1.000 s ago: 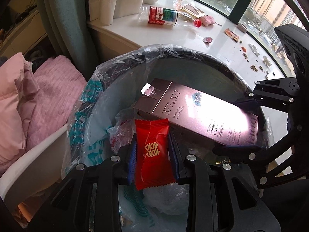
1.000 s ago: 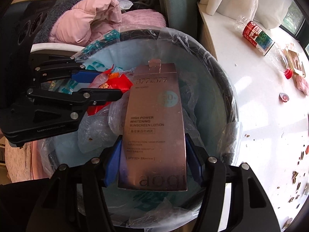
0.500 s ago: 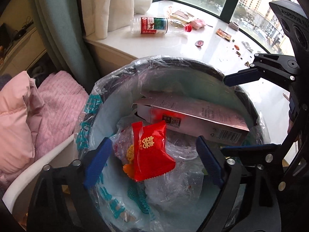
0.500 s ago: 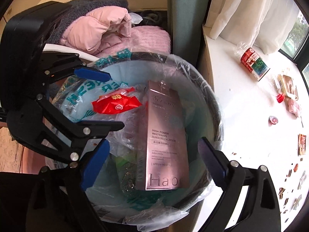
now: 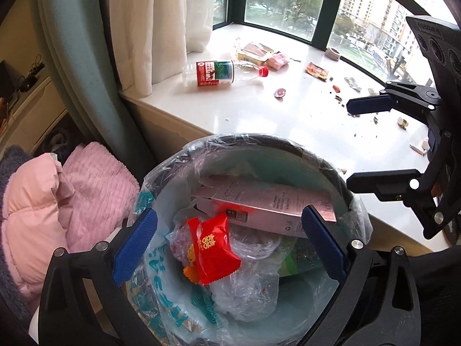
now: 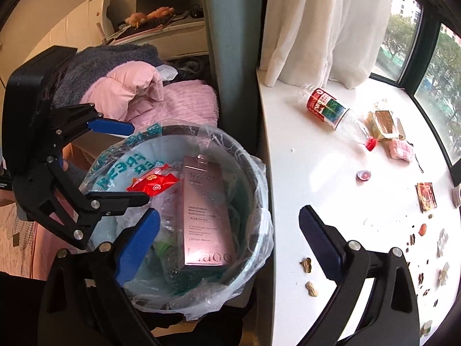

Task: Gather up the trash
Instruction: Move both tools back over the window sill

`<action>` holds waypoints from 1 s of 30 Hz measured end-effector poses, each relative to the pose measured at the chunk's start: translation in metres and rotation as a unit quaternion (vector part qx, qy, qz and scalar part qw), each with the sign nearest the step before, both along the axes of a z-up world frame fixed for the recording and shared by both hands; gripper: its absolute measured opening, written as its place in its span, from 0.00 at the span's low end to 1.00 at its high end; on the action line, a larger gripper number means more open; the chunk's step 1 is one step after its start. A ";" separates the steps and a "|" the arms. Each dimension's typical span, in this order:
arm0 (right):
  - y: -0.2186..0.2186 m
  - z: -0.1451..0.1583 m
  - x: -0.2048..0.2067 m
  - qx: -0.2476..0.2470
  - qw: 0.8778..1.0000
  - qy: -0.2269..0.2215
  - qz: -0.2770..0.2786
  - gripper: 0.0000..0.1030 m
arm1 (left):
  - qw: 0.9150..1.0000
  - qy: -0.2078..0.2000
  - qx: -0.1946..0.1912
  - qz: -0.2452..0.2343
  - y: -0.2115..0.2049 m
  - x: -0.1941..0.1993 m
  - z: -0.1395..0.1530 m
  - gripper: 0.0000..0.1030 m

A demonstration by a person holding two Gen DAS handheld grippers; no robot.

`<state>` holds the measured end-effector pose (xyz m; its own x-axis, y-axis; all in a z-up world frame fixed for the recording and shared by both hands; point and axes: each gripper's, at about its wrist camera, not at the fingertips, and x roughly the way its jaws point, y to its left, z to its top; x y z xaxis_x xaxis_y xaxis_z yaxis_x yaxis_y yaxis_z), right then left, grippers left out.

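At the far left, pink bedding point(image 5: 72, 196) and a grey fleece point(image 6: 100, 66) are heaped beside the lined trash bin point(image 5: 288, 144), which stands against the near left corner of the white window counter point(image 5: 259, 115). The left gripper point(image 5: 227, 248) hangs over the bin with its blue pads point(image 5: 135, 248) spread wide and still opening, nothing between them; below it the red snack wrapper point(image 5: 213, 248) lies loose on crumpled clear plastic inside the bin. Just right of the wrapper the pink sunscreen carton point(image 6: 204, 213) rests tilted across the bin, one end propped near the rim. The right gripper point(image 6: 227, 245) hovers over the bin's right edge and the counter's near edge, its jaws also apart and widening, clamped on nothing. On the counter, near the back left by the white curtain point(image 5: 155, 28), a clear plastic bottle point(image 5: 219, 72) with a red cap lies on its side. To its right sit a torn snack pack point(image 6: 383, 121), a pink wrapped item point(image 6: 400, 150), a small jelly cup point(image 6: 363, 175) and a red sachet point(image 6: 426, 196). Peanut shells point(image 6: 308, 276) and crumbs scatter toward the counter's right edge.
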<state>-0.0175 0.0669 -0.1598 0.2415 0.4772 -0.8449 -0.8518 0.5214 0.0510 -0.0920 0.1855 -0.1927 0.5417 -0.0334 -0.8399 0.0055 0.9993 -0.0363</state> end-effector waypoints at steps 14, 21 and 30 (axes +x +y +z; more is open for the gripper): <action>-0.073 0.029 0.026 0.023 0.995 -0.014 -0.100 0.91 | 0.996 -0.023 0.006 -0.083 -0.051 0.034 0.033 0.94; -0.113 0.037 0.038 0.031 0.988 -0.023 -0.153 0.91 | 0.990 -0.035 0.006 -0.134 -0.091 0.065 0.045 0.94; -0.175 0.038 0.065 0.033 0.973 -0.027 -0.226 0.91 | 0.980 -0.045 0.001 -0.192 -0.146 0.113 0.050 0.94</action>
